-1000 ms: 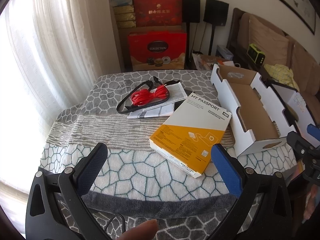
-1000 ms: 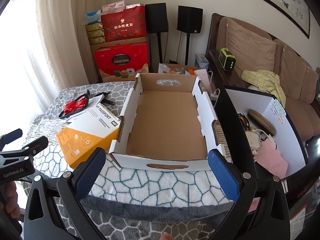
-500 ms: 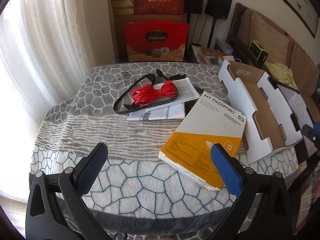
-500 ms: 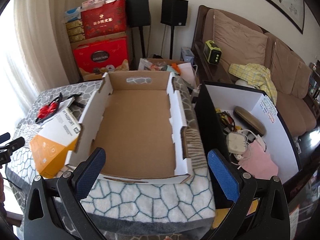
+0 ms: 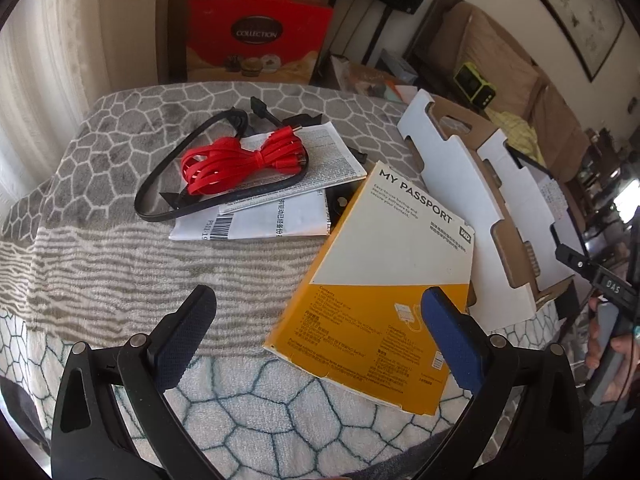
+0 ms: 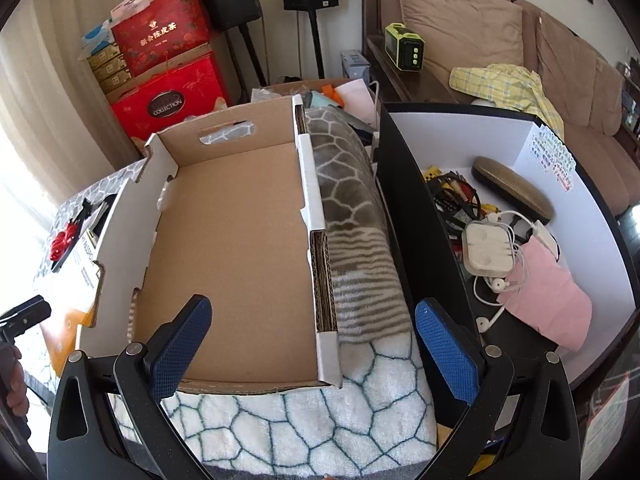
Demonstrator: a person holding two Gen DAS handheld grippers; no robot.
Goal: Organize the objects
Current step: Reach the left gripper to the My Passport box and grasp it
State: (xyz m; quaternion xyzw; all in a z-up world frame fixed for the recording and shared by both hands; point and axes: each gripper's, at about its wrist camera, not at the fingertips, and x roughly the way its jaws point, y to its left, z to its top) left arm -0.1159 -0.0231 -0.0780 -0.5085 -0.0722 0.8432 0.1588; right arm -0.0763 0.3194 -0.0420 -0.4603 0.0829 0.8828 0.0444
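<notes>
Left gripper [image 5: 318, 326]: fingers spread wide apart, holding nothing; it hangs over the near part of the table, and its right finger [image 5: 450, 342] overlaps the yellow end of the box in view.
Right gripper [image 6: 310, 338]: fingers wide apart, holding nothing; it sits above the near right corner of the cardboard tray.
Box [image 5: 394, 280]: a flat white-and-yellow carton printed "MY PASSPORT", lying flat and skewed on the blanket, just left of the tray, with its far corner on the papers.
Red cable [image 5: 236, 164]: bundled and tied in the middle, resting on the papers at the far side of the table.
Black cable [image 5: 170, 162]: looped around the red cable, partly on the papers and partly on the blanket.
Papers [image 5: 280, 216]: a few printed sheets stacked loosely, one showing a barcode.
Cardboard tray [image 6: 232, 240]: open-topped with white outer walls and a bare brown floor, standing on the right side of the table.
Blanket [image 5: 120, 248]: grey and white, patterned, covering the table.
Black bin [image 6: 532, 152]: beside the table on the right, white inside, holding earphones, a pink pouch, cables and a dark case.
</notes>
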